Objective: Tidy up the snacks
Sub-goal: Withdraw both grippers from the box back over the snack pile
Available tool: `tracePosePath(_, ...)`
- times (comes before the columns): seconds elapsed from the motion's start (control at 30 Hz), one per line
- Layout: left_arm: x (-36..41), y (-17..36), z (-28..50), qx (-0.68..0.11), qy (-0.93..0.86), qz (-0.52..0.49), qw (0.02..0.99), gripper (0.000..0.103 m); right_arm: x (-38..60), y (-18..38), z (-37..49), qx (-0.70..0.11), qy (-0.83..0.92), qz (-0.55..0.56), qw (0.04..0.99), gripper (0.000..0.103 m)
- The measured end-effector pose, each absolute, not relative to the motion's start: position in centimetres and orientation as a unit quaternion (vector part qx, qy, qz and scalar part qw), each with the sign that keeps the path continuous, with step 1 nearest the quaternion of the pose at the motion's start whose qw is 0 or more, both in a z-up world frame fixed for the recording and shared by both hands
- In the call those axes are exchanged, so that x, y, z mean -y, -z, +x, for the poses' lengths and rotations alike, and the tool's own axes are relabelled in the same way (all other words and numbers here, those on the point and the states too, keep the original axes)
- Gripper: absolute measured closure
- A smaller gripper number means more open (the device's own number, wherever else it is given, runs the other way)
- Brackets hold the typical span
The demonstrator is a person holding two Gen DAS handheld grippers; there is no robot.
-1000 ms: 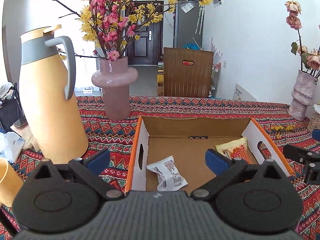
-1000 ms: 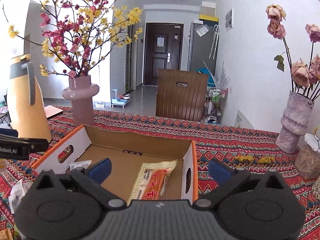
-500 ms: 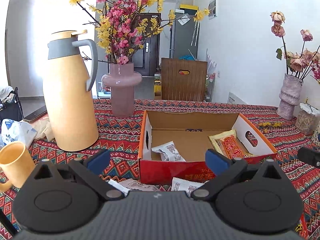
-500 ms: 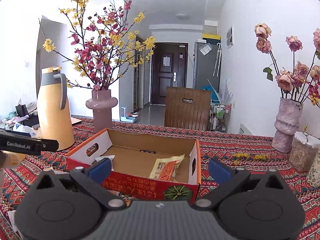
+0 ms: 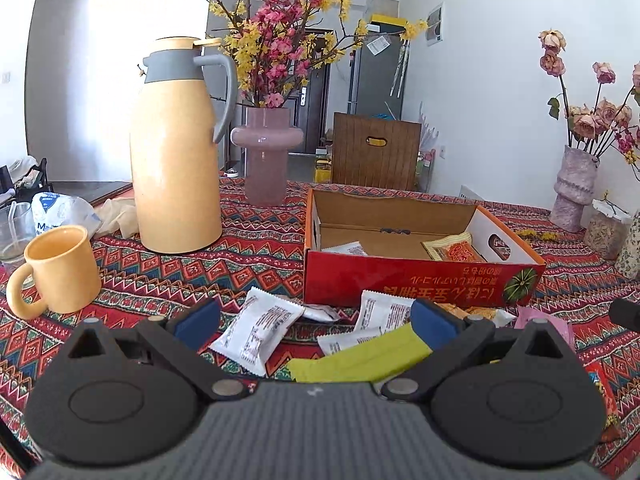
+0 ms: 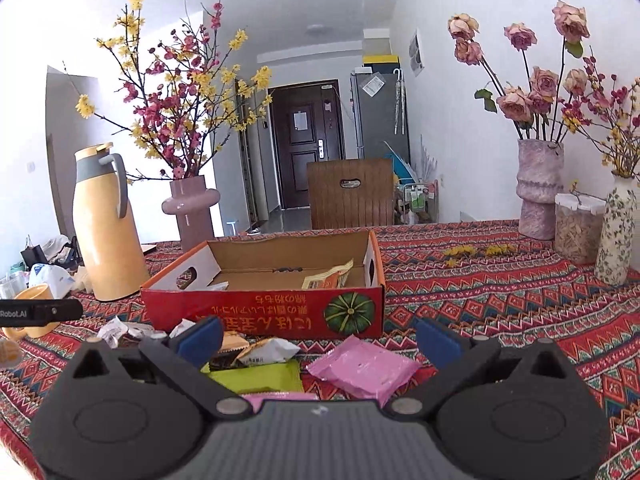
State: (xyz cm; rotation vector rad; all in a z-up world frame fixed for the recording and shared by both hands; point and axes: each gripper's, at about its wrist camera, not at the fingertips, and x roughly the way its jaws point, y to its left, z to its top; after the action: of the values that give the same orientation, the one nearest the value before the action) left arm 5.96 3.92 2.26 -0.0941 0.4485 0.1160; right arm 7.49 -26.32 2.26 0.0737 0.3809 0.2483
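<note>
A red cardboard box stands open on the patterned tablecloth, with an orange snack packet and a white packet inside. The box also shows in the right wrist view. Loose snacks lie in front of it: white packets, a green packet, and a pink packet. My left gripper is open and empty above the white and green packets. My right gripper is open and empty above the pink packet and a green one.
A yellow thermos jug and a yellow mug stand left of the box. A pink vase of blossoms is behind. More vases and a jar stand at the right.
Both grippers have drawn back from over the box and dropped lower. The loose snack packets in front of the box have come into view. Both stay open.
</note>
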Motion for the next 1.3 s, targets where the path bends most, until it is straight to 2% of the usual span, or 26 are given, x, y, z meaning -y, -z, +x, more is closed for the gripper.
tracePosePath(0.67, -3.6, -0.3, 1.7, -0.225, -0.025, -0.036, 0.973, 0.000, 23.6, -0.1, 3.2, -0.232, -0.137, 0.000, 0.963, 0.000)
tracePosePath(1.07, -4.7, 0.3, 1.0, -0.234, -0.019, -0.046, 0.971, 0.000, 21.5, 2.6, 2.0, -0.273, -0.127, -0.121, 0.946, 0.000)
tracePosePath(1.3, -5.3, 0.2, 0.5, -0.233, -0.016, -0.050, 0.971, 0.000, 18.5, 3.7, 3.4, -0.243, -0.117, -0.234, 0.934, 0.000)
